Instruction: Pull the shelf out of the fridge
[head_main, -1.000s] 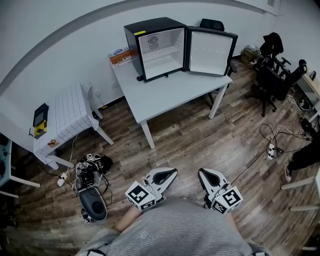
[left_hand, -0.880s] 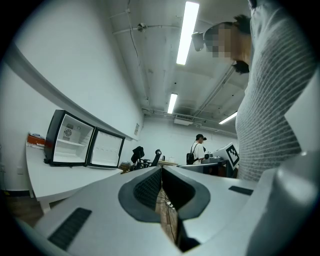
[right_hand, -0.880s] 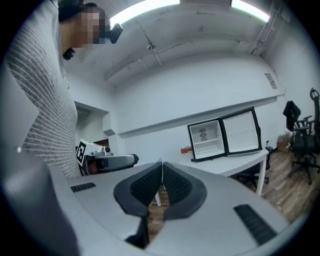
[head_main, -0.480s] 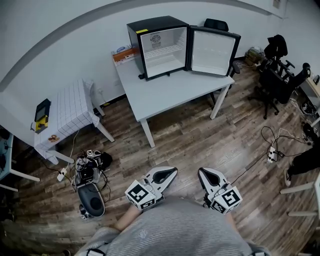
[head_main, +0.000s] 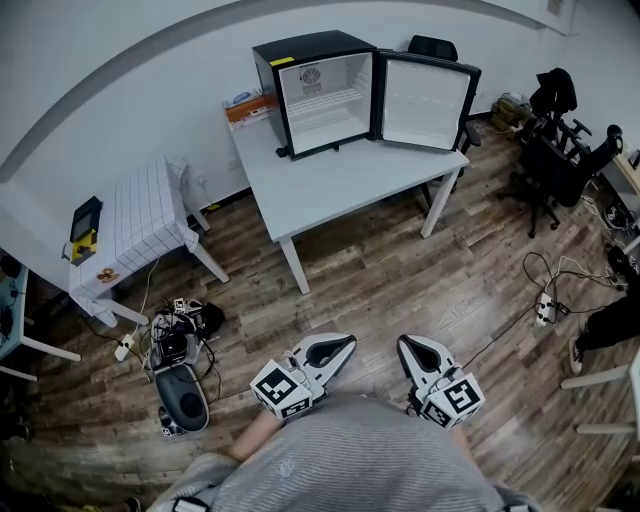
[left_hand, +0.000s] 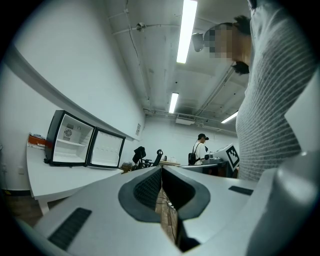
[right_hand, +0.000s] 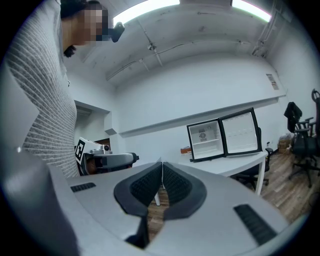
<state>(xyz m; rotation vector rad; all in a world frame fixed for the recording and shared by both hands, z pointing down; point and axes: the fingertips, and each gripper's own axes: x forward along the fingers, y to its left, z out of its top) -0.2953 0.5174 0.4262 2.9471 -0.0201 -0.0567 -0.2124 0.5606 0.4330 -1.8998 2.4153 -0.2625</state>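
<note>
While I stand apart from worktop (head_main: 350, 190), my left hand-held gripper (head_main: 344, 341) and right hand-held gripper (head_main: 407, 344) both pressed together, empty. At worktop's far left corner: fridge (head_main: 310, 48) (door (head_main: 425, 92) open), shelf (head_main: 325, 104) inside.

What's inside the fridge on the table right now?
The fridge stands open. Inside show white walls, one shelf across the middle and a round fan grille on the back wall. The space under the shelf is partly covered by it.

The fridge (head_main: 318, 80) stands at the back of the table (head_main: 350, 185), door (head_main: 425, 95) open to its right, shelf (head_main: 325, 103) inside. Office chairs (head_main: 555, 150) stand farther right.
</note>
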